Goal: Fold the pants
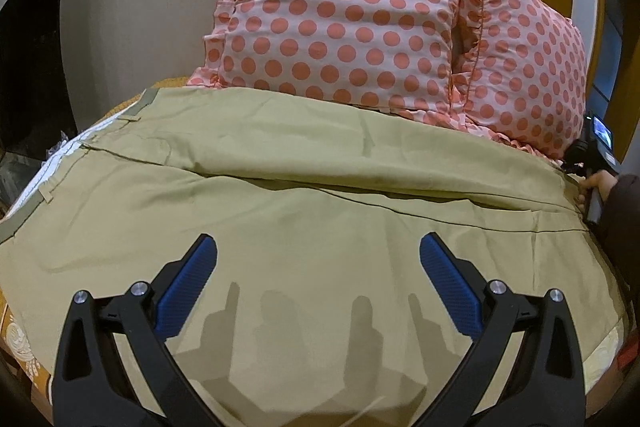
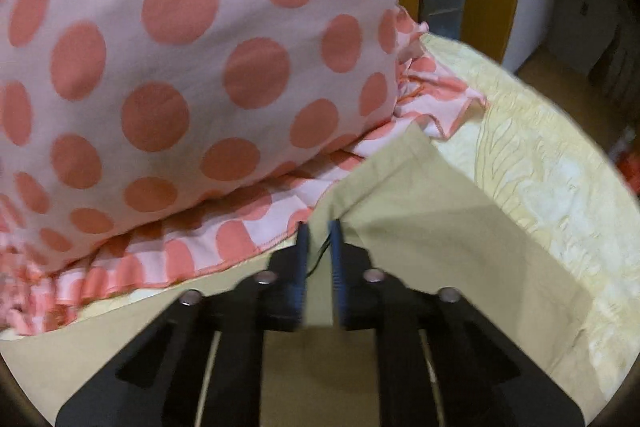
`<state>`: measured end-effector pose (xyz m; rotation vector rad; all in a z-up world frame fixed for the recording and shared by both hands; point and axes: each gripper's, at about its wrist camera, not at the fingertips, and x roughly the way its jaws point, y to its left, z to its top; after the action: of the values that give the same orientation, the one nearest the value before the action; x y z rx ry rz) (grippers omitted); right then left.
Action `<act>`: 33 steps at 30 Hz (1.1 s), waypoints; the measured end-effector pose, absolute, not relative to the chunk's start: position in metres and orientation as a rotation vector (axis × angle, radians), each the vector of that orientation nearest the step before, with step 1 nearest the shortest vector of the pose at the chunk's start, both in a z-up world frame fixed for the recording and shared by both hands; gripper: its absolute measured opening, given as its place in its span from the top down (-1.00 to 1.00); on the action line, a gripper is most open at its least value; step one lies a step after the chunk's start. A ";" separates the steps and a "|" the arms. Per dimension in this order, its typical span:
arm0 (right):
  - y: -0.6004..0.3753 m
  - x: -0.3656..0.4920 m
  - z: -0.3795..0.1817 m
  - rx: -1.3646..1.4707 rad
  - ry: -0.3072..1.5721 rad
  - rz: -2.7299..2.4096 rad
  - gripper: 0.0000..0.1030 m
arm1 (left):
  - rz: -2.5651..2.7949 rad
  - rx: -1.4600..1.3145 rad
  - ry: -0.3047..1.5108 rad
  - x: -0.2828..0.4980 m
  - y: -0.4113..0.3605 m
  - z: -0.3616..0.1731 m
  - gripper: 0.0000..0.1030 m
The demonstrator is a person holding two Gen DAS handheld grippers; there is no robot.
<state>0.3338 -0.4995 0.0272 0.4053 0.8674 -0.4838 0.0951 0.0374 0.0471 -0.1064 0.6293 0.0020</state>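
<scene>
So the pants (image 1: pixel 304 195) are khaki and laid out flat across the bed, running left to right in the left wrist view. Waistband with belt loops is at the far left, and the leg ends are off at the right edge. One leg lies partly over the other, with a long seam line running across the middle.

Left gripper (image 1: pixel 318 259) hangs over the near part of the fabric with its blue pads (image 1: pixel 186 291) spread wide apart, nothing between them. Its shadow falls on the cloth right below.

Right gripper (image 2: pixel 319 251) is at the leg end. The jaws are nearly together with a fold of khaki cloth pinched between the pads (image 2: pixel 336 267), so it's got hold of the pants at the hem. A thin dark thread dangles between the fingers. That view is a bit blurry. In the left wrist view you can also see that gripper at the far right edge with a hand (image 1: pixel 598 183) on it.

Behind the pants there are two pink pillows (image 1: pixel 344 7) with coral polka dots and ruffled edges, propped against the wall. The far edge of the pants touches the pillow ruffle. Under it all is a pale yellow bedspread (image 2: pixel 552 163) with a raised pattern, showing right of the hem.
</scene>
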 end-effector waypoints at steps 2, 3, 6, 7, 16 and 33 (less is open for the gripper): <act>-0.513 0.311 0.035 0.517 0.784 -0.421 0.91 | 0.005 -0.122 0.626 0.094 0.040 0.047 -0.97; -0.516 0.299 0.044 0.563 0.735 -0.381 0.92 | 0.009 -0.130 0.618 0.093 0.041 0.047 -0.97; -0.523 0.241 0.069 0.660 0.603 -0.244 0.92 | 0.024 -0.142 0.593 0.088 0.044 0.050 -0.97; -0.526 0.211 0.076 0.699 0.551 -0.183 0.92 | 0.029 -0.142 0.585 0.086 0.044 0.051 -0.97; -0.500 0.066 0.054 0.842 0.593 -0.111 0.89 | 0.024 -0.156 0.528 0.070 0.047 0.071 -0.97; -0.523 0.039 0.044 0.914 0.457 -0.103 0.98 | -0.034 -0.347 0.586 0.152 0.105 0.104 -0.96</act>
<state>0.0387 -0.5235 0.0437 0.9141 0.4574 -0.1029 0.1523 0.1053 0.1044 -0.3471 0.5860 -0.0339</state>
